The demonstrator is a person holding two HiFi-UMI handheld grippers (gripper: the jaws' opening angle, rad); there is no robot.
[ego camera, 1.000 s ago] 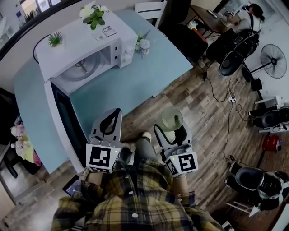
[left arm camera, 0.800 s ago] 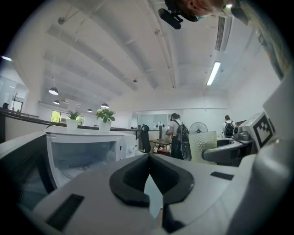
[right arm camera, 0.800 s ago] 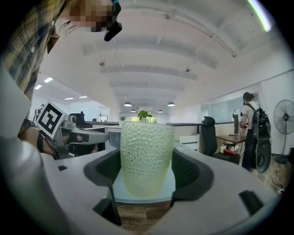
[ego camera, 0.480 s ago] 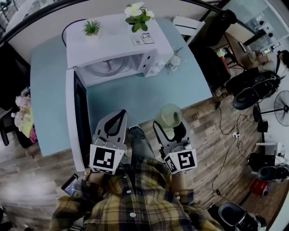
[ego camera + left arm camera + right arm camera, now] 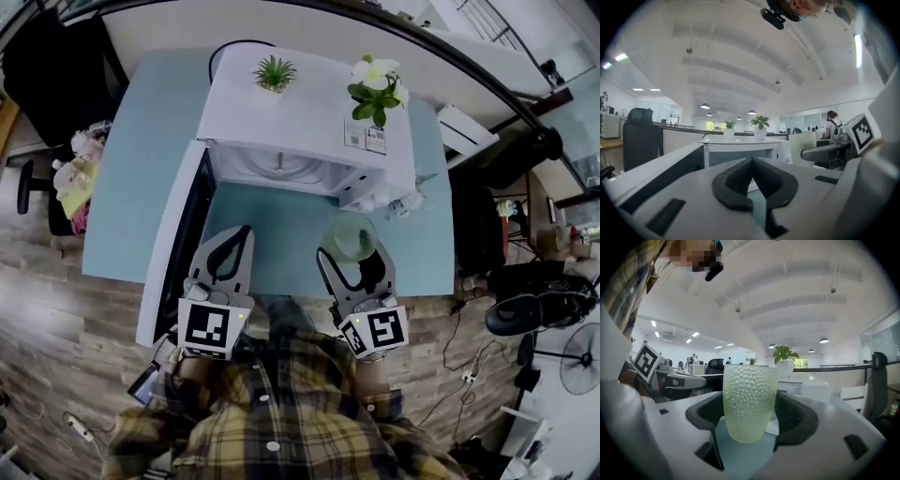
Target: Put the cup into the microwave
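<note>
Right gripper point(image 5: 352, 249) is clamped on the cup point(image 5: 749, 399), its two dark, curved pads pressing the sides a little above the base. This cup is a pale green, see-through tumbler with no handle, its wall covered in small raised dimples from rim to foot, tapering toward a rounded base. It stands upright between the jaws, over the bench point(image 5: 141, 178) near the front edge and to the right of the middle (whether the base touches the surface cannot be told). It is outside the microwave point(image 5: 300, 103), in front of the right part of the open cavity.

Left gripper point(image 5: 246, 230) has its jaws brought together at the tips, with only a thin sliver of bench showing behind them and nothing between. It hovers near the front edge, just beside the inner face of the door point(image 5: 178, 234). Each gripper has smooth grey shells and a cube of black-and-white square markers at the rear.

The bench top is flat, matte, pale teal. At its back edge sits the boxy white microwave, its dark-lined door swung out to the left and a round glass turntable point(image 5: 281, 167) visible inside. On its roof stand a spiky plant point(image 5: 275, 73) in a white pot and a leafy one with white flowers point(image 5: 375, 86). The floor point(image 5: 56, 309) is wood planking.
</note>
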